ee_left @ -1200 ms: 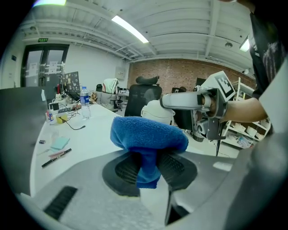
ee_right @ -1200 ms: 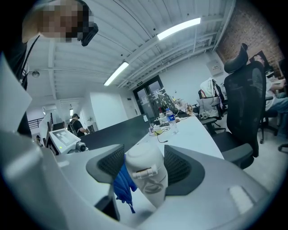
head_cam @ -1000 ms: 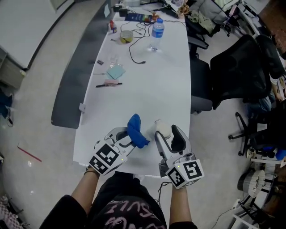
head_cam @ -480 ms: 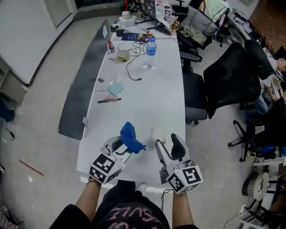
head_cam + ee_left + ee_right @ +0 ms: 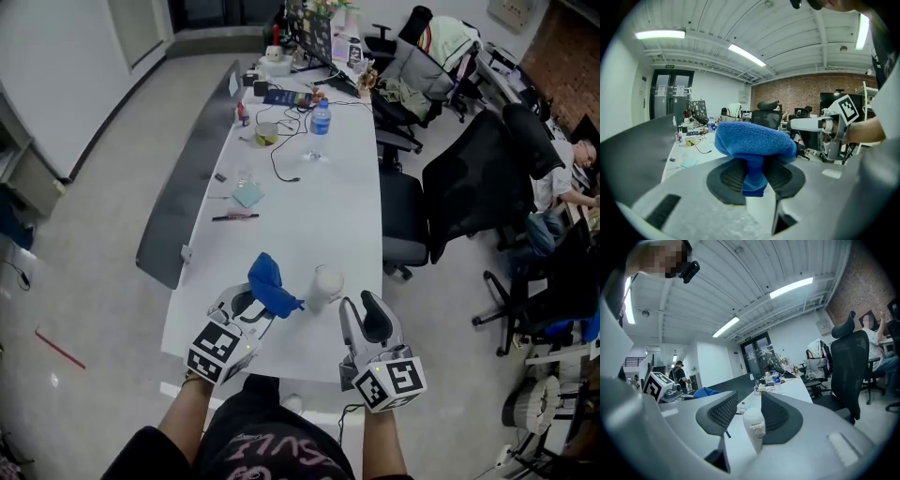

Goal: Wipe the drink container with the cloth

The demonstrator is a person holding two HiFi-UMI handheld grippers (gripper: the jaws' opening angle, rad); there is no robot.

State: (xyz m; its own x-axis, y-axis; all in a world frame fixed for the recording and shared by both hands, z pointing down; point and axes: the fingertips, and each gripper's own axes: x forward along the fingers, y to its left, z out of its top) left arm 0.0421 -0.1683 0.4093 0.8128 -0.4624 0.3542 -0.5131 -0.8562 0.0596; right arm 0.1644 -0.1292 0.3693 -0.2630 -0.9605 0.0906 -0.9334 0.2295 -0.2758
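Two claws busy: my left claw (image 5: 752, 176) pinches the soft blue cloth (image 5: 754, 140). My right claw (image 5: 749, 407) has just been closing round the white drink container (image 5: 753, 427) upright at the table's (image 5: 309, 206) near end, one jaw not yet touching; it looks light and slick, so I'd grip mid-body.

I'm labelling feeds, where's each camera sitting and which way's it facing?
Head view: on the head, steeply down at the white table; forearms, both grippers show.
Left gripper view: along left gripper jaws, shut on blue cloth.
Right gripper view: along right gripper jaws, just closing, white container between.
All three share the cloth.
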